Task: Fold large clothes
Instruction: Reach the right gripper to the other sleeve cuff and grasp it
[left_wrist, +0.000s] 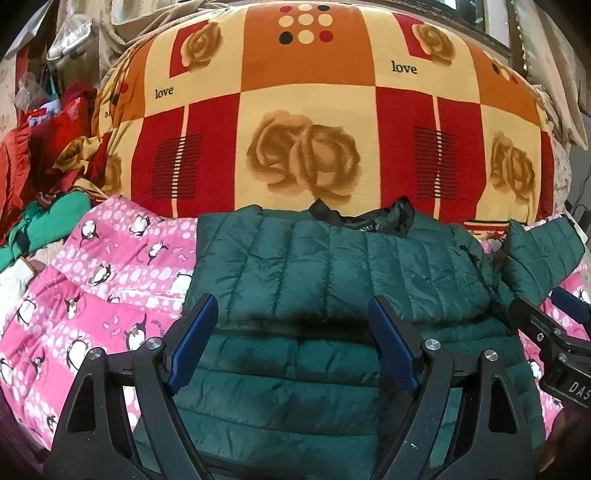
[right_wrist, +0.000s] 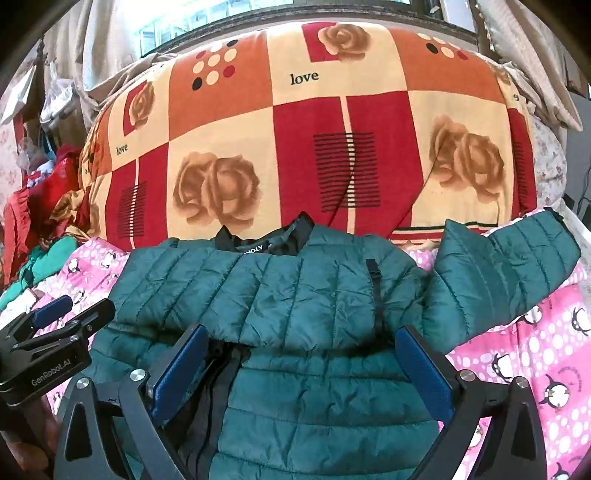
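Note:
A dark green quilted puffer jacket (left_wrist: 332, 266) lies flat on a pink penguin-print sheet (left_wrist: 110, 258), collar toward the far side. It also fills the middle of the right wrist view (right_wrist: 295, 295). One sleeve is folded across the chest. The other sleeve (right_wrist: 506, 269) lies stretched out to the right. My left gripper (left_wrist: 295, 321) is open and empty just above the jacket's lower half. My right gripper (right_wrist: 303, 354) is open and empty over the jacket's front near the zip (right_wrist: 376, 295).
A thick red, orange and cream rose-print blanket (left_wrist: 303, 122) is heaped behind the jacket. Red and green clothes (left_wrist: 44, 177) are piled at the far left. Each gripper shows at the edge of the other's view: the right one (left_wrist: 561, 332), the left one (right_wrist: 55, 325).

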